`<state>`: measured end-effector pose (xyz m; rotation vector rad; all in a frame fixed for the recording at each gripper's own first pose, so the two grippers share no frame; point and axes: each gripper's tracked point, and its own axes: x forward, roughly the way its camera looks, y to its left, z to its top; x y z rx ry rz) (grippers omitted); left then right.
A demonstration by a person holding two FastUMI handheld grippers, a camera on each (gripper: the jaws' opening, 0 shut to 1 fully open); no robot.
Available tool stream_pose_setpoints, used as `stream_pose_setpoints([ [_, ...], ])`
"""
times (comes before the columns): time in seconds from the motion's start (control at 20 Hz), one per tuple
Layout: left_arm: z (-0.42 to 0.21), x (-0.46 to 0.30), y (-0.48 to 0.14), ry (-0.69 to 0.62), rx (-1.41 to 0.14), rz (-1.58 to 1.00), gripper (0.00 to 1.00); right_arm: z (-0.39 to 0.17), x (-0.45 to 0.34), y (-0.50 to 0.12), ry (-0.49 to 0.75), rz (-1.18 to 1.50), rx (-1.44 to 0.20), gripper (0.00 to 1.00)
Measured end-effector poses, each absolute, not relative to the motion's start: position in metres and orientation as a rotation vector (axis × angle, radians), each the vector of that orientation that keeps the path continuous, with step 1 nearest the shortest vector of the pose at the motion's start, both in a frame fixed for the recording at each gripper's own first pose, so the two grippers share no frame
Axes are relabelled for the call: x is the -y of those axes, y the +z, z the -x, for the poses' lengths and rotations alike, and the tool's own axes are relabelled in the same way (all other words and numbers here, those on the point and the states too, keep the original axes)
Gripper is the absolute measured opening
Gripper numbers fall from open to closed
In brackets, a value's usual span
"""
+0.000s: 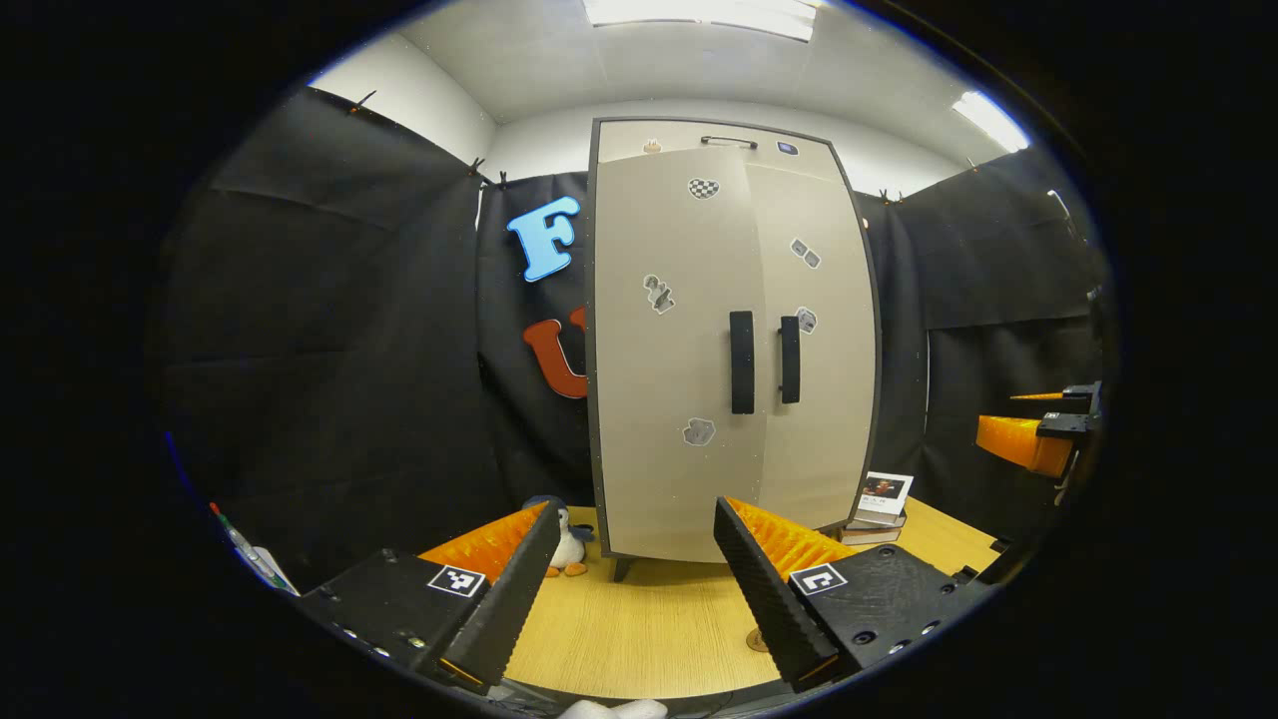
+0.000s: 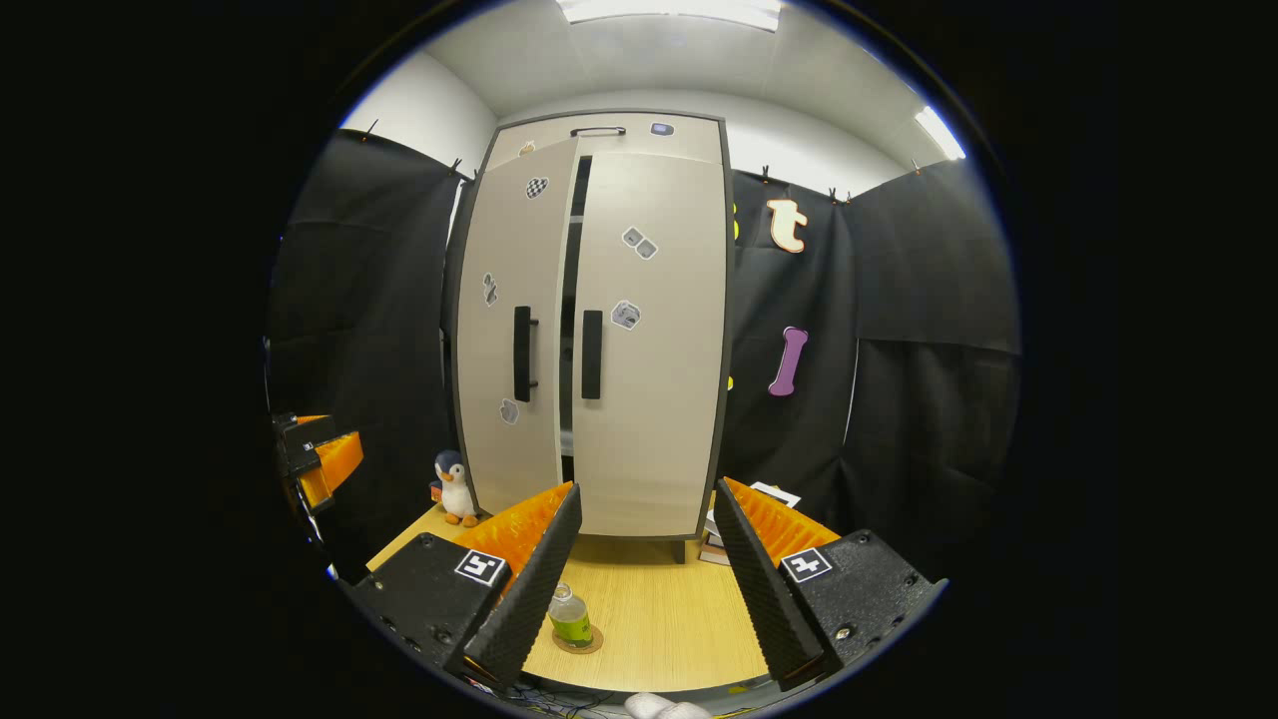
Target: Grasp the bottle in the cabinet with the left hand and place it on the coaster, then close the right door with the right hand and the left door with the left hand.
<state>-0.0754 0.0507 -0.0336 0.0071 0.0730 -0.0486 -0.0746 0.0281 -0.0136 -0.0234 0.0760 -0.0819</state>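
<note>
The tall beige cabinet (image 1: 699, 340) stands at the back of the wooden table (image 1: 639, 629). In the right gripper view its right door (image 2: 649, 340) sits flush, while the left door (image 2: 514, 330) stands slightly ajar with a dark gap between them. A small bottle (image 2: 569, 617) with green liquid stands upright on a round coaster (image 2: 584, 642) near the table's front. An edge of the coaster (image 1: 756, 639) peeks out beside my left gripper's finger. My left gripper (image 1: 636, 509) is open, well short of the doors, holding nothing. My right gripper (image 2: 646, 489) is open too, above the bottle.
A toy penguin (image 2: 456, 489) stands left of the cabinet's foot, and a stack of books (image 1: 879, 509) lies to its right. The right gripper (image 1: 998, 411) shows at the far right of the left gripper view. The left gripper (image 2: 334, 439) shows at the left of the right gripper view.
</note>
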Motion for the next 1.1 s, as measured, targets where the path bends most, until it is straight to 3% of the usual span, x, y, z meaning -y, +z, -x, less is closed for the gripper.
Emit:
stream_pose_setpoints([
  [1.1, 0.073, -0.029, -0.005, -0.046, -0.054, -0.016, 0.95, 0.073, -0.009, 0.002, -0.069, 0.001, -0.047, 0.83],
])
